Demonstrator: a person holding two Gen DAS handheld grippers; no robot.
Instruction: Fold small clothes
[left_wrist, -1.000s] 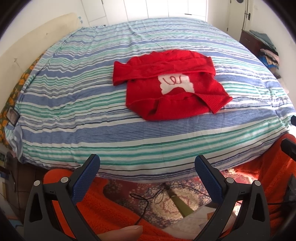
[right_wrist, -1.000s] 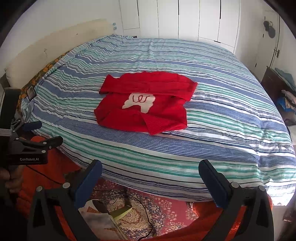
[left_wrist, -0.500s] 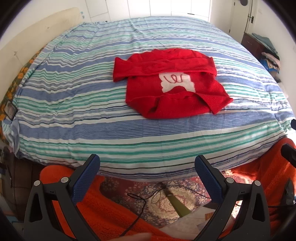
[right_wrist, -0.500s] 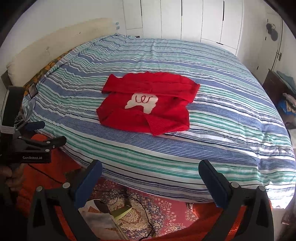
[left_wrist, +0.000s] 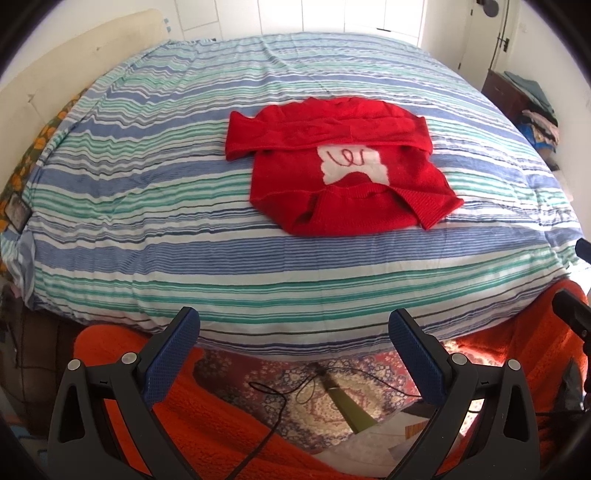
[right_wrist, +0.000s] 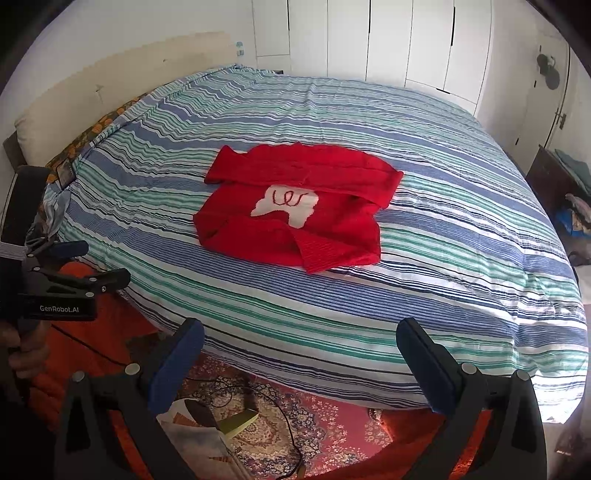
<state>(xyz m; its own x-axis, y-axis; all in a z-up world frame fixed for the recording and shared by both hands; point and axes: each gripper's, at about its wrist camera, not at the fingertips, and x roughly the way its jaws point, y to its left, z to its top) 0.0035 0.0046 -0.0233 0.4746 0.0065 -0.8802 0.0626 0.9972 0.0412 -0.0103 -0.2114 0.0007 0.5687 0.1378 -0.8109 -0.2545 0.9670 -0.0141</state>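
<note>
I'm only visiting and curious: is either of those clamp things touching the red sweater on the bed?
Apart. In each wrist view, the left gripper and right gripper hang open off the bed's edge, striped cover showing between them and the red sweater.

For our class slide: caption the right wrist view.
Open right tongs face a partly folded red sweater on a striped bed.

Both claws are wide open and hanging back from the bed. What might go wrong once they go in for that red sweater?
The red sweater is already partly folded, so a pinch may catch several layers or undo the fold. It lies on a loose striped cover, which the pads might grab too. A cable trails on the floor below and could snag.
</note>
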